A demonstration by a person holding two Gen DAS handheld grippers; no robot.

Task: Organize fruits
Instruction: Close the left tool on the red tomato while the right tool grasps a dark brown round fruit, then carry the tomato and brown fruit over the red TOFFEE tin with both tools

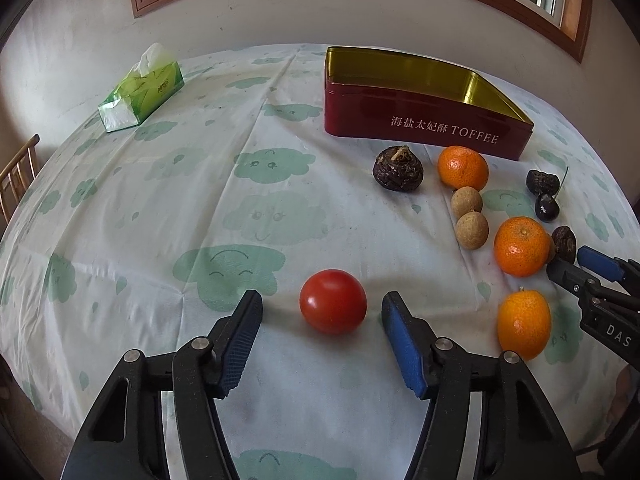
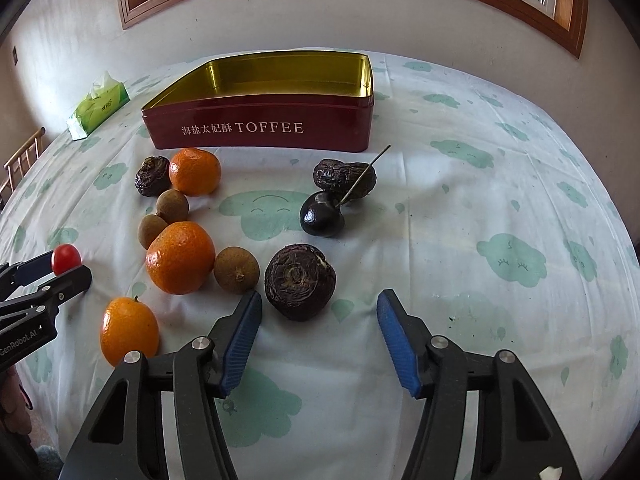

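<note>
My left gripper [image 1: 322,312] is open, its fingers on either side of a red tomato [image 1: 333,301] on the cloth, not touching it. My right gripper [image 2: 319,312] is open just in front of a dark water chestnut [image 2: 300,281]. An open red toffee tin [image 1: 424,120] stands at the back; it also shows in the right wrist view [image 2: 260,126]. Between tin and grippers lie oranges [image 2: 180,258] [image 2: 195,171], a kumquat [image 2: 129,330], brown longans [image 2: 237,269], a black cherry [image 2: 322,214] and a dark wrinkled fruit [image 2: 344,178].
A green tissue pack [image 1: 140,90] lies at the far left of the table. A wooden chair [image 1: 16,176] stands off the left edge. The wall and window are behind the tin. The table's right half [image 2: 500,200] holds only cloth.
</note>
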